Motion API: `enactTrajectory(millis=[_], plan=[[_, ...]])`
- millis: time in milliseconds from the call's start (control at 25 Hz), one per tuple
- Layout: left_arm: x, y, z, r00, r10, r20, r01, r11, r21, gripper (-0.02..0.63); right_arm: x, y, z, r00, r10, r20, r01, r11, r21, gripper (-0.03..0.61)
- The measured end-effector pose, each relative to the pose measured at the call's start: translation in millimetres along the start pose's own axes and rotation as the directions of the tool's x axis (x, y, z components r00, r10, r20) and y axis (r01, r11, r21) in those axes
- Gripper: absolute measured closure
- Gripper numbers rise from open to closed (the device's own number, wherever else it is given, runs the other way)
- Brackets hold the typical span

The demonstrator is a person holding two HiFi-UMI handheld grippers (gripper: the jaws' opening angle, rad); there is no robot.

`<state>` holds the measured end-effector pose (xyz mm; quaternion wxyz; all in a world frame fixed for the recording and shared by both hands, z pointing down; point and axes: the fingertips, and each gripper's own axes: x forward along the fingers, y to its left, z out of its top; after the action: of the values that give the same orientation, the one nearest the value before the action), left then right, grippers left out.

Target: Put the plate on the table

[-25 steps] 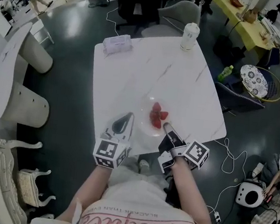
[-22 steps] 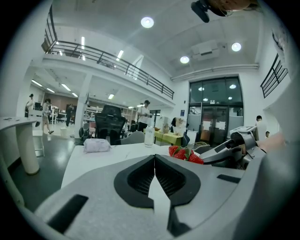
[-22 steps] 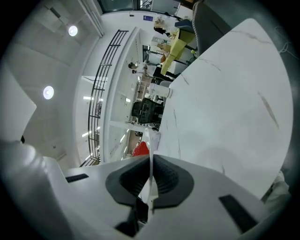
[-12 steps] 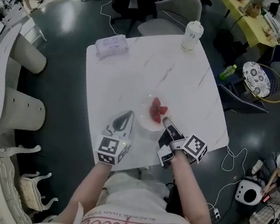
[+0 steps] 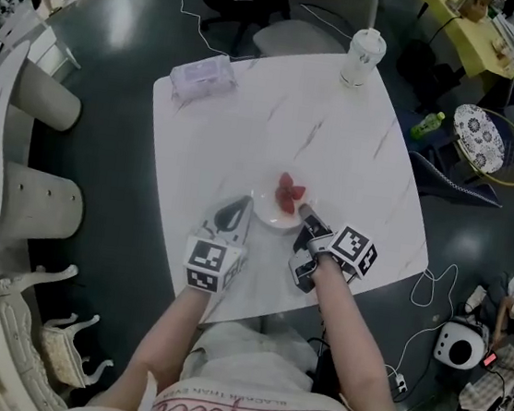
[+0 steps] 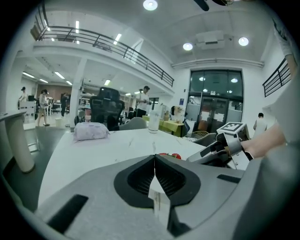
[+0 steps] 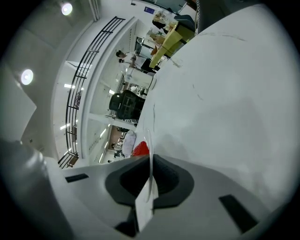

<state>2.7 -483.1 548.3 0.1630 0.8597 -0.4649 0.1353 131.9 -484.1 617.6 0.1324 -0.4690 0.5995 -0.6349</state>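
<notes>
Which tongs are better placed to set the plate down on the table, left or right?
Right. The right tongs are shut on the rim of the clear plate holding red strawberries, over the white marble table. The left tongs are shut on nothing, beside the plate.

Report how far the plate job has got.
Done: the clear plate with strawberries is over the white table, near its front edge. In hand: the right gripper is shut on the plate's rim. The left gripper is shut and empty beside the plate. Left: letting go. Whether the plate already rests on the tabletop cannot be told.
</notes>
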Motion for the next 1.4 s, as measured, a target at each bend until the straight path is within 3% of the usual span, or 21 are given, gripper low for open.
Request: enactTrajectory(millis=[280,480,640,800,1040,1120,1400], plan=[[14.4,6.0,-9.3,1.0,-0.01,-0.021,0.01,1.0,-0.017,0.609,18.8,-16.6,11.2,0.994,-0.11,0.017,0.111,0.988,-0.105,0.566],[19.4,8.1,-20.7,0.999,-0.015,-0.043,0.014,1.0,-0.018,0.608,21.6,-17.9,17.5,0.978,-0.202,0.06,0.21,0.933,-0.293,0.564],[23.0,9.9,-18.8,0.999,-0.012,-0.038,0.011,1.0,-0.027,0.607,23.8,-18.2,23.7,0.952,-0.288,0.104,0.304,0.847,-0.436,0.528],[22.2,11.3,-17.3,0.999,-0.005,-0.039,0.004,0.999,-0.034,0.608,22.0,-26.0,27.9,0.904,-0.403,0.142,0.406,0.707,-0.579,0.501],[18.9,14.8,-14.6,1.0,0.011,-0.029,-0.012,0.999,-0.035,0.609,26.0,-28.2,22.1,0.881,-0.447,0.155,0.416,0.578,-0.702,0.462],[16.6,15.0,-13.5,1.0,0.013,-0.028,-0.014,0.999,-0.034,0.609,26.8,-27.0,19.6,0.883,-0.441,0.159,0.411,0.565,-0.716,0.453],[7.5,10.8,-5.4,1.0,0.02,-0.01,-0.02,1.0,-0.021,0.607,17.7,-13.2,25.8,0.906,-0.387,0.172,0.384,0.582,-0.717,0.442]])
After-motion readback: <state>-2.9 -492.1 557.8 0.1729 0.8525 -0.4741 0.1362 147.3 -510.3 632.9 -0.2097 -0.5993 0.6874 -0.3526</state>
